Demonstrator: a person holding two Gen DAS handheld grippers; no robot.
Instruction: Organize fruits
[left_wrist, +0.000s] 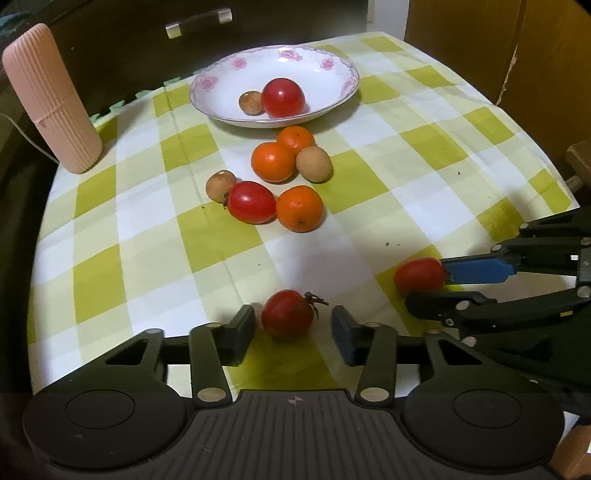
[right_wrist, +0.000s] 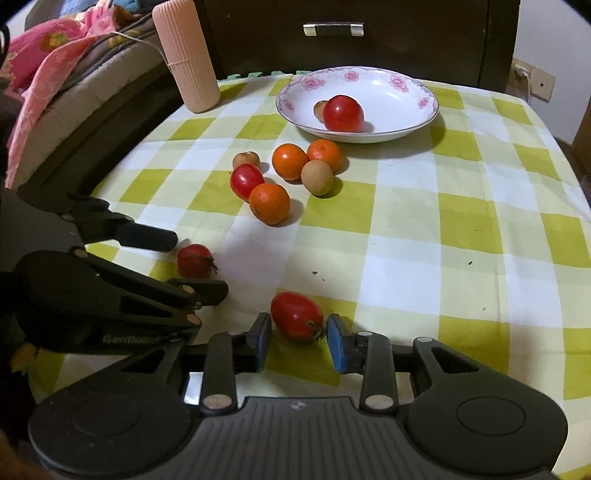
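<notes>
A red tomato with a dark stem (left_wrist: 288, 314) lies on the checked cloth between the fingers of my left gripper (left_wrist: 293, 332). The pads stand a little off it, so this gripper is open. To its right, my right gripper (right_wrist: 299, 339) is shut on an oval red tomato (right_wrist: 297, 315) that rests on the cloth. A white flowered plate (left_wrist: 347, 74) at the back holds a red tomato (left_wrist: 283, 98) and a small brown fruit (left_wrist: 250, 102). In front of the plate lies a cluster of three oranges (left_wrist: 273, 162), two brown fruits (left_wrist: 313, 164) and a tomato (left_wrist: 252, 202).
A pink ribbed cylinder (left_wrist: 51, 99) stands at the back left corner of the table. Behind the table is a dark drawer front with a metal handle (right_wrist: 334, 28). Bedding (right_wrist: 55, 55) lies off the left edge. A wooden panel (left_wrist: 517, 55) stands at the right.
</notes>
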